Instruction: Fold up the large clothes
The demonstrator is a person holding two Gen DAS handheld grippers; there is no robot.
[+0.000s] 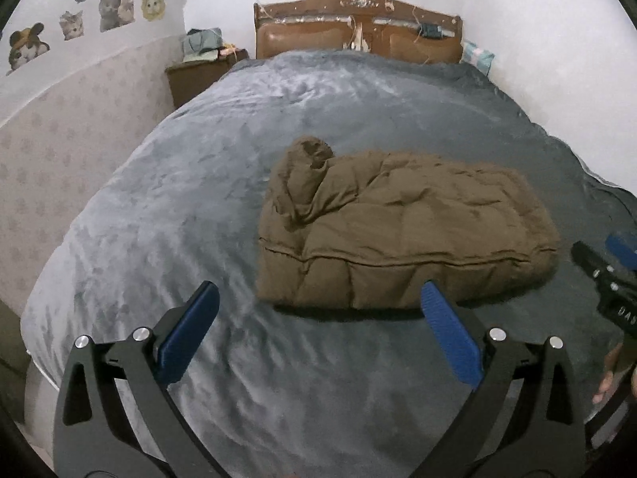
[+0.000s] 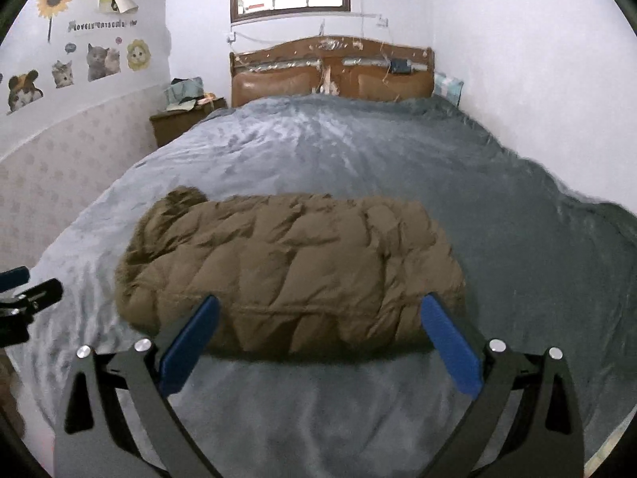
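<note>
Brown puffer jacket (image 1: 402, 227): both hand-held grippers, left (image 1: 318, 302) and right (image 2: 320, 314), spread wide, empty, hovering off its near edge. It lies folded mid-bed on the grey blanket (image 1: 159, 199), hood at 10 o'clock. Likely light, puffy, springy, slick shell; pinch the stitched hem or seams, not padding.

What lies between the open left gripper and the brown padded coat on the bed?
Only bare grey blanket. In the left wrist view nothing sits between the left gripper and the near edge of the brown coat.
</note>
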